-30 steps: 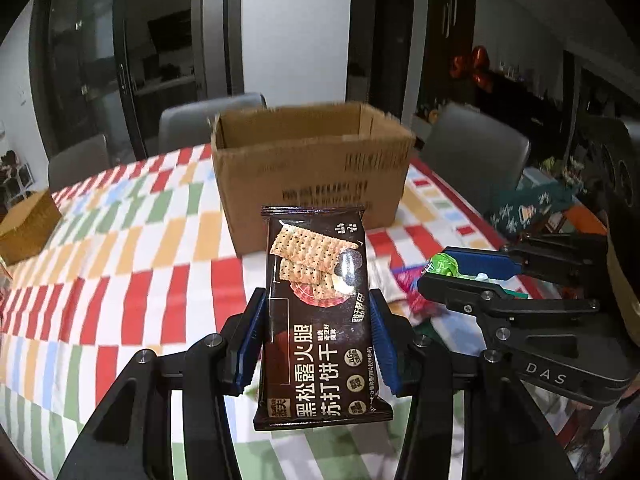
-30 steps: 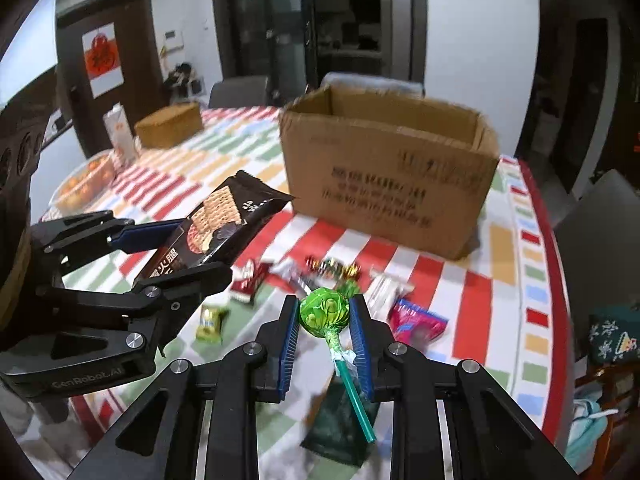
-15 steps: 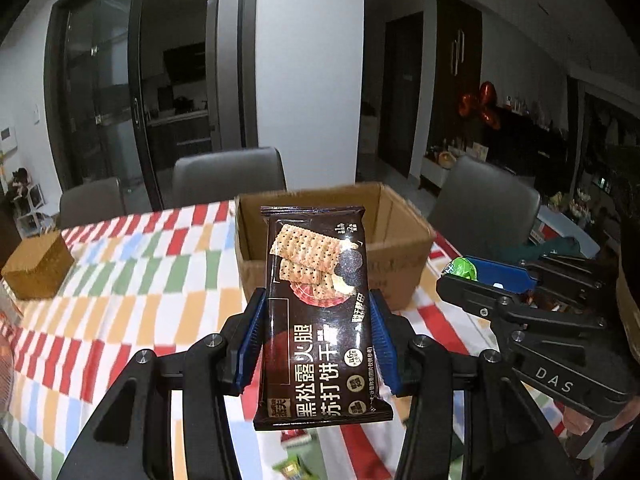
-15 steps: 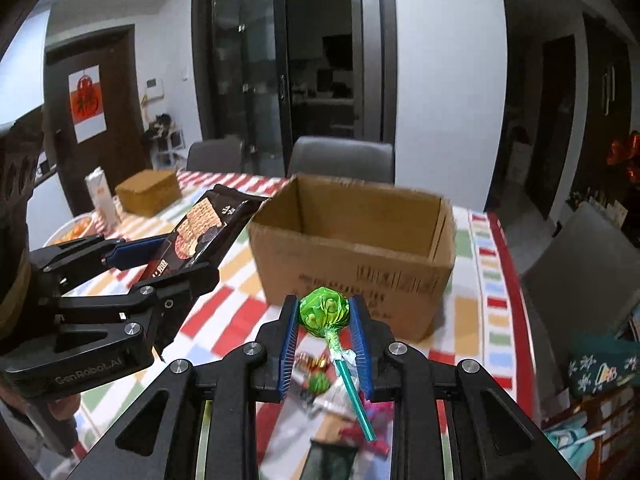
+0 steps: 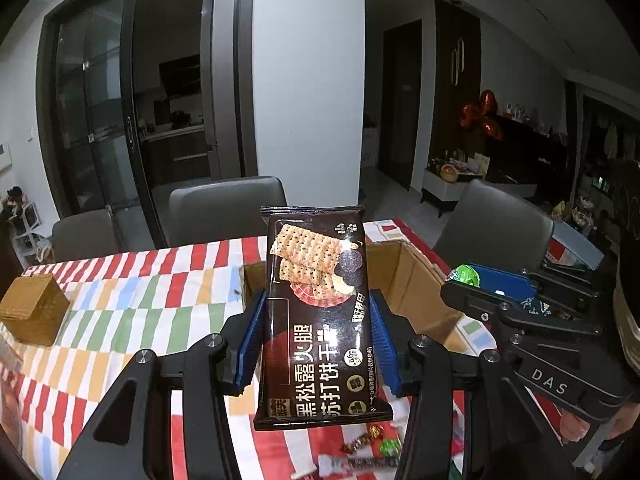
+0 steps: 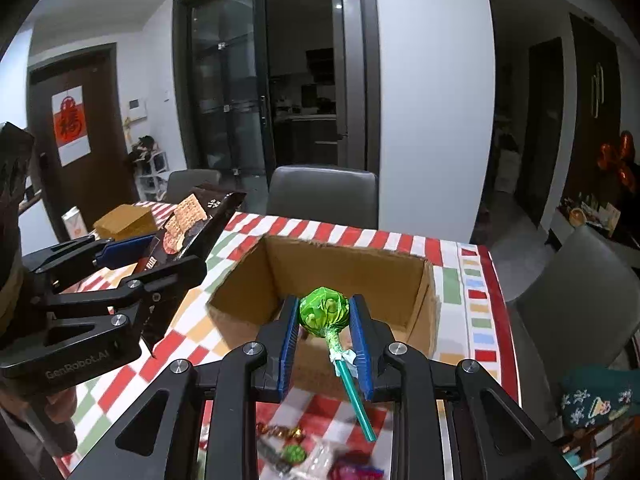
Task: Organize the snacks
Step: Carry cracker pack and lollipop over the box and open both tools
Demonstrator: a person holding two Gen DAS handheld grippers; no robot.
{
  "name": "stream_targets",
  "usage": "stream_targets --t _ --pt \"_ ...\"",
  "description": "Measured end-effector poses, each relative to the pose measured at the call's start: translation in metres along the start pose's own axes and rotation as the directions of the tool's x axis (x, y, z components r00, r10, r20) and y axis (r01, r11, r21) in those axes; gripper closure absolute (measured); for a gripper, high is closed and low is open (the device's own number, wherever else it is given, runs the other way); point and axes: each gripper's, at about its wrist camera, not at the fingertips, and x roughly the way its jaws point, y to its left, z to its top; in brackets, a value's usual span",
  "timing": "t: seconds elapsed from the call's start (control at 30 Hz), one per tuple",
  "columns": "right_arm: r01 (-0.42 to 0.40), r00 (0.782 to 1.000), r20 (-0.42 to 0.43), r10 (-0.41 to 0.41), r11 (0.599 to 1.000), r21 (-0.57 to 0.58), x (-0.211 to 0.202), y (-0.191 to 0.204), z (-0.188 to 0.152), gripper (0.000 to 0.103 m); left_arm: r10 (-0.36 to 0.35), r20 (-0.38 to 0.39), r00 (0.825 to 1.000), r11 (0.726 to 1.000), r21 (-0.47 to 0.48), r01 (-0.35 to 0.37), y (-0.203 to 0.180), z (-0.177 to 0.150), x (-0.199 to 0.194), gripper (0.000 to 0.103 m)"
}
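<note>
My left gripper (image 5: 316, 336) is shut on a dark cracker packet (image 5: 318, 312), held upright in the air in front of the open cardboard box (image 5: 416, 292). My right gripper (image 6: 324, 340) is shut on a green lollipop (image 6: 324, 310) with a teal stick, raised just before the near wall of the box (image 6: 344, 276). The box looks empty inside. The left gripper with the packet (image 6: 182, 226) shows at the left of the right wrist view. The right gripper with the lollipop (image 5: 464, 276) shows at the right of the left wrist view.
Several small wrapped sweets (image 6: 296, 446) lie on the checked tablecloth (image 5: 120, 300) below the grippers. A brown wicker box (image 5: 32, 312) stands at the table's left. Grey chairs (image 6: 322, 196) surround the table. A milk carton (image 6: 74, 222) stands at the far left.
Both grippers have risen and moved forward toward the box with their loads. The box's open top now shows from above; the sweets have dropped to the bottom of both views.
</note>
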Motion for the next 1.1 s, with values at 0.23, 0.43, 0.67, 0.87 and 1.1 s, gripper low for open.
stream_targets --t 0.23,0.43,0.67,0.87,1.1 --pt "0.032 0.999 -0.045 -0.031 0.999 0.037 0.037 -0.018 0.013 0.076 -0.014 -0.060 0.998 1.000 -0.016 0.013 0.008 0.022 0.046 0.055" --pt "0.066 0.994 -0.090 -0.061 0.997 0.051 0.063 -0.030 0.017 0.076 -0.011 -0.124 0.992 1.000 -0.027 0.007 0.014 0.027 0.081 0.054" --pt "0.131 0.987 -0.101 -0.125 0.990 0.050 0.073 -0.032 0.019 0.057 0.074 -0.127 0.989 0.997 -0.018 -0.077 0.019 0.021 0.082 0.036" --pt "0.134 0.988 -0.081 -0.129 0.989 0.056 0.055 -0.025 0.010 0.052 0.109 -0.110 0.988 0.994 -0.019 -0.112 0.014 0.008 0.051 0.033" --pt "0.135 0.991 -0.021 -0.134 0.990 0.038 0.012 -0.005 -0.007 0.044 0.141 -0.045 0.989 0.990 -0.010 -0.142 0.007 -0.013 -0.003 0.027"
